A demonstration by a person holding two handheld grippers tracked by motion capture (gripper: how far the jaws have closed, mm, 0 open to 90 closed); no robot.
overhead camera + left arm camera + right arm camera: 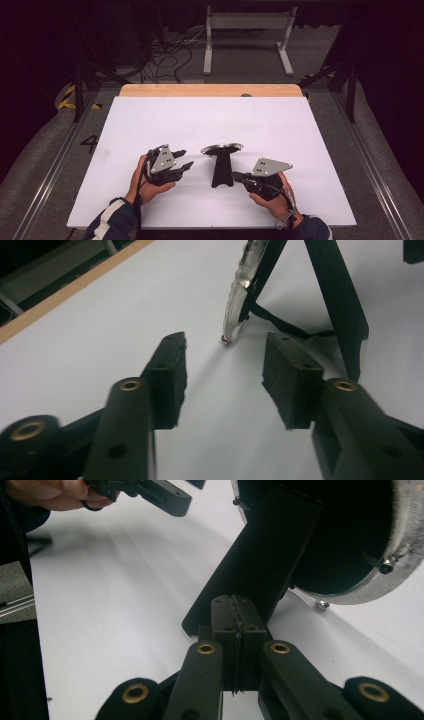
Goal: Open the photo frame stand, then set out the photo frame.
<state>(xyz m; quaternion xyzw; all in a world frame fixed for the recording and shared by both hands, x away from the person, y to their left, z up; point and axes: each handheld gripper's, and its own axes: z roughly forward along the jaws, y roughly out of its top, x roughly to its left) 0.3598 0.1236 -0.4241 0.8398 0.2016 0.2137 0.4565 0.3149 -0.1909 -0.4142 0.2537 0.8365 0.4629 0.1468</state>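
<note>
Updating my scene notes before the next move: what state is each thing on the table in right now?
Black stand: upright on the white table, its round metal-rimmed disc on top.
Left tool: open, nothing between its pads, pointing at the stand.
Right tool: shut, pads pressed together, its tip against the stand's black leg.

black grippers [184,159] with brass rivets; navy white-striped sleeve [111,220].

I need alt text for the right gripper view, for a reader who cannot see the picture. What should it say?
The right gripper points its two black jaws, pressed shut together with nothing visible between them, at the black leg of a stand with a round metal-rimmed disc. It stands on a white table; the left gripper shows at top left.
</note>
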